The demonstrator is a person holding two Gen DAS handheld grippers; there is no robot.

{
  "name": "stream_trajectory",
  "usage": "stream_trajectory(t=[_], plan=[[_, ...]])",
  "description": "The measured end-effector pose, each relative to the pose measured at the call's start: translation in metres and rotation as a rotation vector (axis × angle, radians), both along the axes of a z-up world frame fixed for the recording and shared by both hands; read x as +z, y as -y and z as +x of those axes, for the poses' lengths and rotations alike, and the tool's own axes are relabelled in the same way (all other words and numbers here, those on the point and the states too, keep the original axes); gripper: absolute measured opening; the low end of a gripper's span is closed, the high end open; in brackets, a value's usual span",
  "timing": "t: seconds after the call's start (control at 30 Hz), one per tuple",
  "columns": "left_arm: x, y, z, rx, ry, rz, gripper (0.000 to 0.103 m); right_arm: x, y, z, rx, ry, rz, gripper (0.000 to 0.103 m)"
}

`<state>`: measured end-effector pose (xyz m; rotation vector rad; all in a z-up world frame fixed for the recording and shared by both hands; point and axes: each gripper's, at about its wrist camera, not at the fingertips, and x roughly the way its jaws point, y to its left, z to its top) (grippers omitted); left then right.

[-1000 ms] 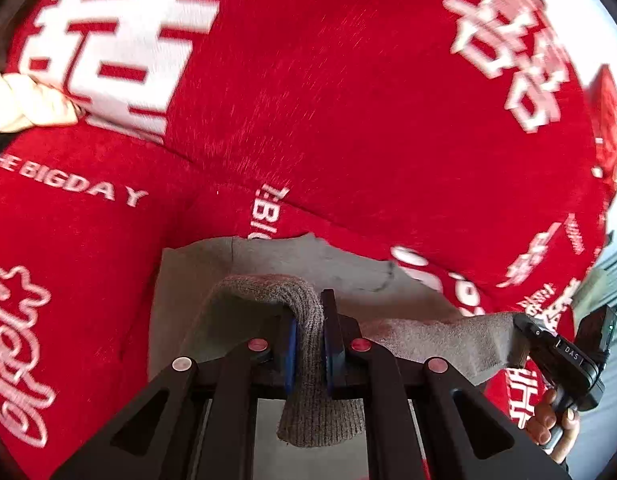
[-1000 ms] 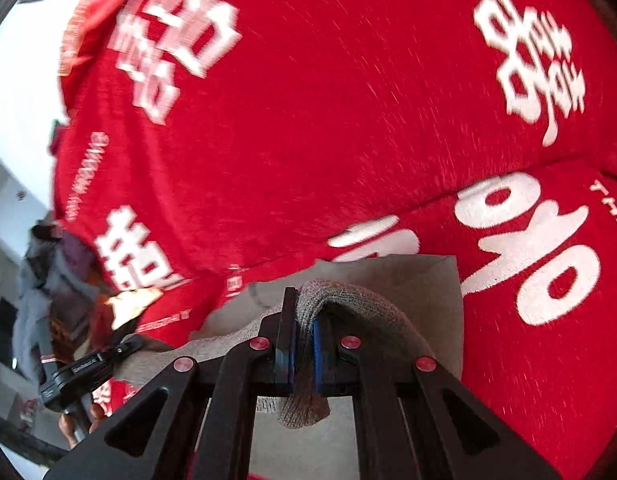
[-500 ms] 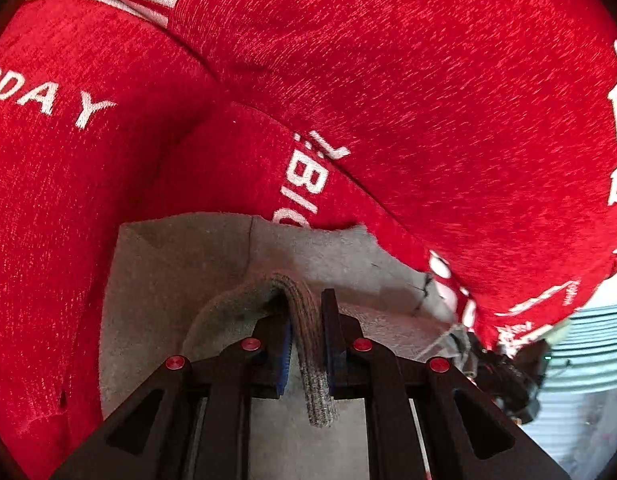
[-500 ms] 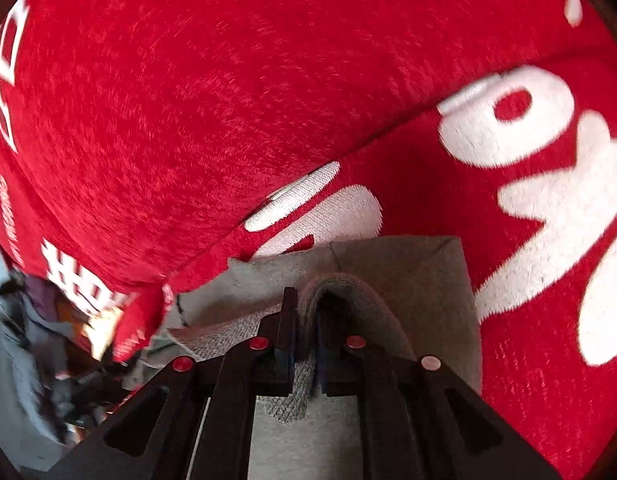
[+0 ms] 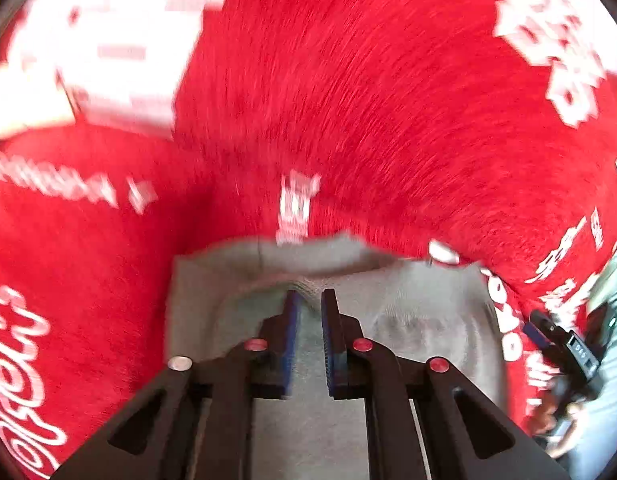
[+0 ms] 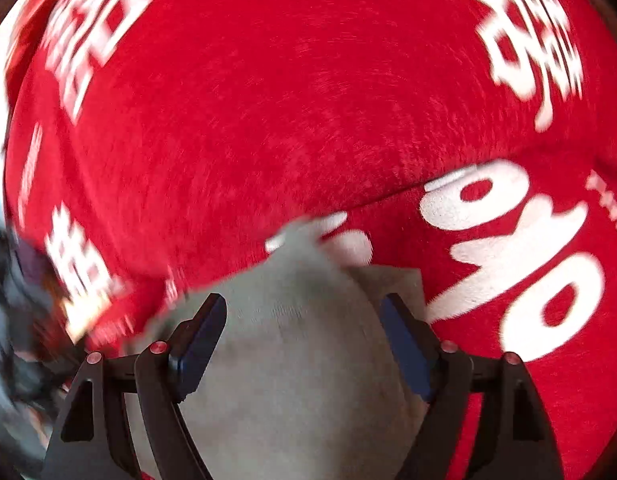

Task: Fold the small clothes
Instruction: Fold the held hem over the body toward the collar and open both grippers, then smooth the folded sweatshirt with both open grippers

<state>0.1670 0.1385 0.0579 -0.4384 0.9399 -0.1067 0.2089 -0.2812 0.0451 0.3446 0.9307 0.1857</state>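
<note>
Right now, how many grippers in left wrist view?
2: left gripper bottom centre, shut on the grey garment; right gripper at right edge, jaws just opened, garment loose between them.

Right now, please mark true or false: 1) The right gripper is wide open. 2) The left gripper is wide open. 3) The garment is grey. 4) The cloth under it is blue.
1) True: the right gripper stands wide, its jaws having just opened over the grey garment.
2) False: the left gripper is nearly shut on a fold.
3) True.
4) False: the red cloth bears white lettering.
</note>
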Motion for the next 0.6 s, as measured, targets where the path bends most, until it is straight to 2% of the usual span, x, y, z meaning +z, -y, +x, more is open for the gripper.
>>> stream_trajectory(t=[0.07, 0.1, 0.13, 0.17, 0.2, 0.3, 0.37, 0.4, 0.5, 0.6], plan=[[0.008, 0.005, -0.023, 0.037, 0.081, 0.067, 0.013, -0.003, -0.01, -0.014, 0.035, 0.004, -0.049, 0.083], [0.007, 0.007, -0.031, 0.083, 0.098, 0.116, 0.025, -0.006, -0.012, -0.018, 0.046, 0.003, -0.058, 0.083], [0.003, 0.008, -0.034, 0.132, 0.063, 0.167, 0.083, -0.01, -0.016, -0.023, 0.062, 0.0, -0.07, 0.083], [0.0, 0.007, -0.033, 0.165, -0.011, 0.208, 0.103, -0.012, -0.02, -0.026, 0.071, -0.003, -0.083, 0.083], [0.001, 0.005, -0.034, 0.189, -0.041, 0.233, 0.101, -0.014, -0.025, -0.028, 0.085, -0.004, -0.103, 0.083], [0.012, 0.006, -0.041, 0.204, 0.042, 0.239, 0.101, -0.015, -0.035, -0.029, 0.109, 0.004, -0.158, 0.083], [0.016, 0.013, -0.04, 0.175, 0.074, 0.208, 0.101, -0.013, -0.042, -0.022, 0.117, 0.008, -0.195, 0.083], [0.014, 0.021, -0.033, 0.129, 0.075, 0.165, 0.101, -0.014, -0.046, -0.016, 0.114, 0.006, -0.211, 0.083], [0.001, 0.047, -0.004, 0.05, 0.018, 0.133, 0.101, -0.021, -0.067, 0.012, 0.136, -0.036, -0.255, 0.083], [-0.024, 0.073, 0.04, -0.031, -0.06, 0.155, 0.101, -0.036, -0.091, 0.039, 0.178, -0.088, -0.299, 0.083]])
